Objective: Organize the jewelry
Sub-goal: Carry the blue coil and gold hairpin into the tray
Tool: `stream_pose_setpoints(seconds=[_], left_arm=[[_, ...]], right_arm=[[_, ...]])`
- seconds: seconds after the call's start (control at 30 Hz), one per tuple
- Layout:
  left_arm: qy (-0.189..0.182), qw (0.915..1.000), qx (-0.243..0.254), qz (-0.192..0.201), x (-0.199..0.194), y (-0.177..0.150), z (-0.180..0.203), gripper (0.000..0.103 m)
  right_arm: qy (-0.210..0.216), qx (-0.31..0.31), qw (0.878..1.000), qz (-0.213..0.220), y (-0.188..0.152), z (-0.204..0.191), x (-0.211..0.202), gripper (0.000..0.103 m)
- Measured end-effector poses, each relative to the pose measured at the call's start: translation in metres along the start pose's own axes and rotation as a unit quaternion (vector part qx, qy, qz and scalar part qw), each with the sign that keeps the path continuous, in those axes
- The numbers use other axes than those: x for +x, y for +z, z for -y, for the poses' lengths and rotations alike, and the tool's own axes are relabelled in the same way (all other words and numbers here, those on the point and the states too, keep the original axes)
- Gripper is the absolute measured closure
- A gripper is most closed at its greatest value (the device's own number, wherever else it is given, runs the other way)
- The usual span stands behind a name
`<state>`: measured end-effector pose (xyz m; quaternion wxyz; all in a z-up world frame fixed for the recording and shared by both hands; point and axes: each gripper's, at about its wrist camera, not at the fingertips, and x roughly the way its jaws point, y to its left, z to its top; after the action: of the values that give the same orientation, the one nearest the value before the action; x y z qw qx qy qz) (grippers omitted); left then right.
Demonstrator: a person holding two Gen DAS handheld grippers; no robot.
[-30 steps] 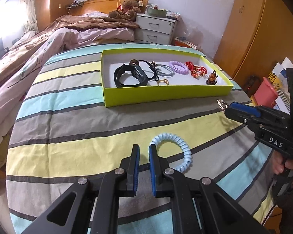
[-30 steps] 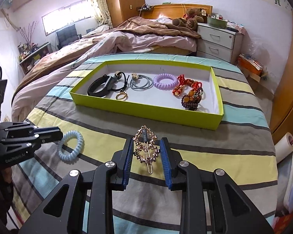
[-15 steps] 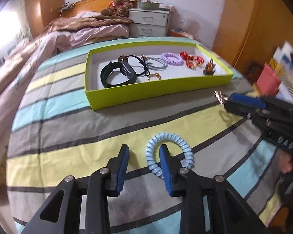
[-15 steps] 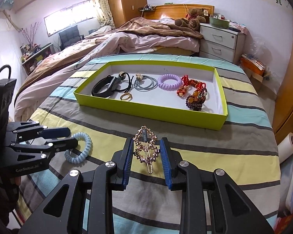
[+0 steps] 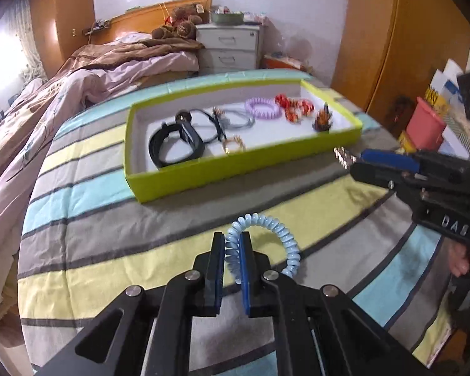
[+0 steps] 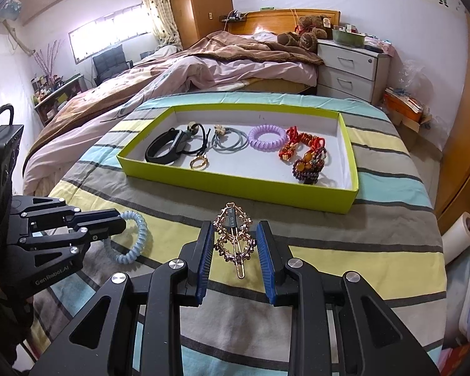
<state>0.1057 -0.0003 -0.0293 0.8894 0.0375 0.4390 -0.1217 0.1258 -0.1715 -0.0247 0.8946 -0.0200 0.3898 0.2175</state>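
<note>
My left gripper is shut on the left side of a light blue spiral hair tie; the tie's far loop hangs free over the striped cloth. It also shows in the right wrist view at the left gripper. My right gripper is shut on a gold jewelled hair clip and holds it above the cloth. The clip's tip shows in the left wrist view. The lime green tray lies beyond both, holding a black band, grey ties, a purple spiral tie, a gold ring and red beaded pieces.
The striped cloth covers the table. A bed with pink bedding and a white nightstand stand behind. A paper roll is off the right edge. A pink bin sits right of the table.
My left gripper opened, moved onto the blue spiral tie and closed on its left side, lifting it. My right gripper kept holding the clip and barely moved.
</note>
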Motion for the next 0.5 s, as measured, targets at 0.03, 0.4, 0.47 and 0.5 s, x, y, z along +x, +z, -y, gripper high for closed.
stream_pose_setpoints(seconds=[0.03,0.4,0.47,0.5], left_arm=[[-0.003,1.0,-0.001,0.003,-0.002,0.004,-0.001,0.094],[-0.033,0.9981,-0.03,0.042,-0.005,0.062,-0.019,0.094],[-0.035,0.9978,-0.036,0.043,0.001,0.074,-0.024,0.094],[-0.038,0.9975,-0.04,0.045,0.003,0.079,-0.027,0.094]], right_arm=[[0.0,0.002,1.0,0.003,0.002,0.001,-0.001,0.074],[-0.008,0.004,1.0,0.016,0.036,0.011,0.002,0.074],[-0.013,0.004,1.0,0.011,0.043,0.013,0.009,0.074],[-0.014,0.005,1.0,0.009,0.046,0.015,0.013,0.074]])
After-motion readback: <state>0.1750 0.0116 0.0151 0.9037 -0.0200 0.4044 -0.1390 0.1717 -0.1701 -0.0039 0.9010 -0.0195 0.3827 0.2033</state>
